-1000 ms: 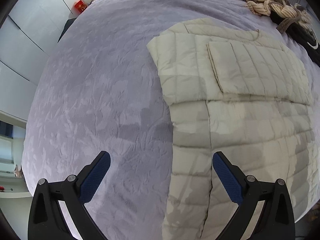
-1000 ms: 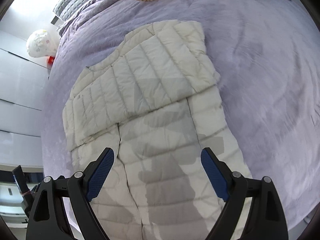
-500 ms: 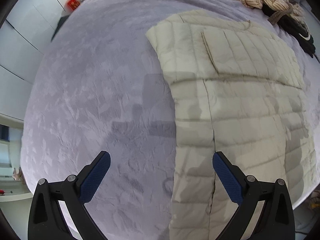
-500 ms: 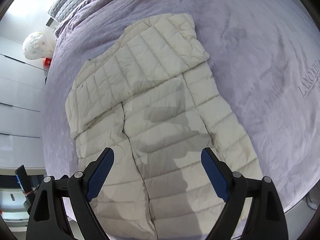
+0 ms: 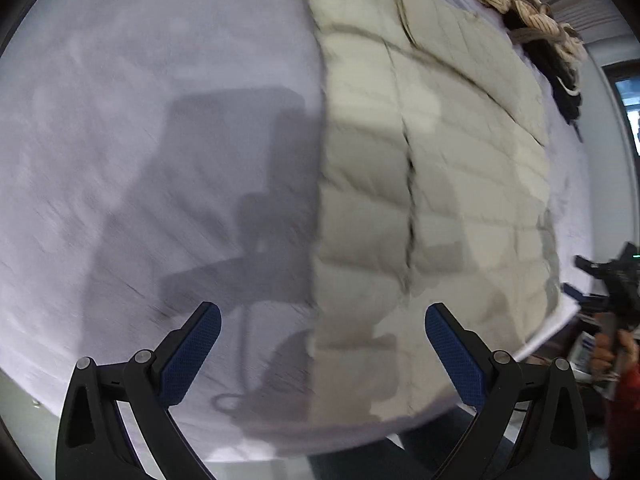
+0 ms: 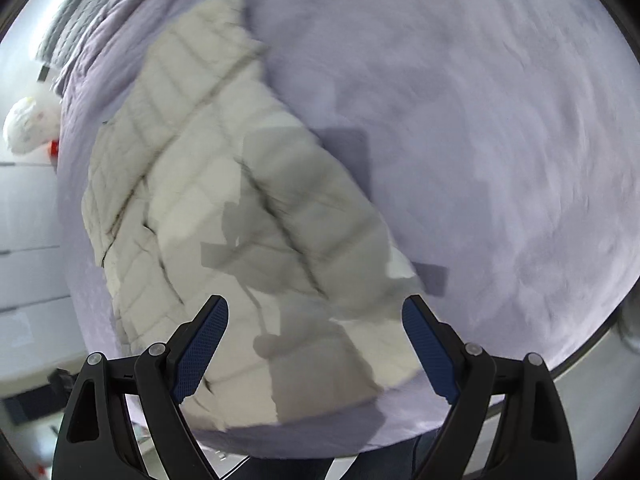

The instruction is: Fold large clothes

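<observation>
A cream quilted down jacket [image 5: 436,168] lies flat on a lavender bedspread [image 5: 160,120], sleeves folded in over its body. It also shows in the right wrist view [image 6: 224,208]. My left gripper [image 5: 320,356] is open and empty, above the jacket's left hem edge near the bed's front edge. My right gripper [image 6: 316,348] is open and empty, above the jacket's hem at its right side. The right gripper also shows at the right edge of the left wrist view [image 5: 612,280]. Both views are motion-blurred.
A pile of striped and black clothes [image 5: 536,28] lies at the far end of the bed. A white bag [image 6: 24,124] stands by white cupboards at the left. The bedspread [image 6: 480,140] stretches wide to the jacket's right. The bed's front edge runs just below both grippers.
Both grippers have pulled back towards the foot of the bed and swung outwards. The jacket's hem and the bed's front edge have come into view. The jacket has not moved.
</observation>
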`<state>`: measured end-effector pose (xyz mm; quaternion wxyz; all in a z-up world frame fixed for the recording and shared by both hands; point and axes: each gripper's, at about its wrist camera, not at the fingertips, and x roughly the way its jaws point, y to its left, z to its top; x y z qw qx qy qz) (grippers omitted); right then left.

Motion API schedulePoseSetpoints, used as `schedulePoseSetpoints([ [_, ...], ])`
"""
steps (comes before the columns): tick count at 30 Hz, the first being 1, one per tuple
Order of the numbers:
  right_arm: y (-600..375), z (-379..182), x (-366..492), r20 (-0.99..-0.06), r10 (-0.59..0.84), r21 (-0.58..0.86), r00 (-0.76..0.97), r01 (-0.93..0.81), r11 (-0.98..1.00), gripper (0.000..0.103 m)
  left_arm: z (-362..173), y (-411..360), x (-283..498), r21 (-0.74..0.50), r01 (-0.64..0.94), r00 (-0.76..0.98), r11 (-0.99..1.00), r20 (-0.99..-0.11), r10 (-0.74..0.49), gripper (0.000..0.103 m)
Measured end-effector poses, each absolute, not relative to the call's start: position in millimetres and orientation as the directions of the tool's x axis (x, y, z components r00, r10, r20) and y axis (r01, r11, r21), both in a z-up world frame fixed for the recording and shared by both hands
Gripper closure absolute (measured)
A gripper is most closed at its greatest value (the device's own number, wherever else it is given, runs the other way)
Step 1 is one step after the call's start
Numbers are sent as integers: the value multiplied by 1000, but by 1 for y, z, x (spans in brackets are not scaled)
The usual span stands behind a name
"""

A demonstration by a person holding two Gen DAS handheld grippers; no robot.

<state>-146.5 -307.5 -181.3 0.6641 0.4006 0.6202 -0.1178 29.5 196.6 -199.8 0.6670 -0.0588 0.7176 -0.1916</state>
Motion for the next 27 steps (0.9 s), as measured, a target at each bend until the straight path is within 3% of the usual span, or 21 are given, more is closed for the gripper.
schedulePoseSetpoints([
  [4,-322,-203,-177,-906,367,403,210,687,605,12,-210,179,12,-431,150,-154,890,-899,-410,1],
  [15,-306,-235,-182,-615,634,739,469,624,256,12,-209,152,1,-565,88,-160,820,-821,-548,3],
  [17,-299,-233,-175,-589,650,759,480,605,241,12,-204,148,3,-584,108,-175,804,-808,-563,36],
  [18,-295,-233,-174,-588,651,760,480,604,241,14,-205,146,2,-588,112,-187,801,-804,-564,47],
  [19,-292,-232,-172,-585,654,761,479,604,239,17,-205,146,4,-589,120,-203,799,-803,-561,69],
  [20,-290,-231,-171,-586,655,758,477,608,235,30,-204,146,5,-596,130,-219,793,-797,-563,76],
  [22,-289,-233,-172,-574,664,758,480,618,208,67,-200,151,7,-609,148,-217,779,-789,-575,80],
  [23,-290,-232,-173,-573,663,755,481,625,199,95,-195,152,10,-625,158,-216,764,-777,-591,82],
  [27,-292,-216,-169,-581,631,772,514,593,228,95,-172,158,25,-660,190,-187,727,-751,-634,82],
])
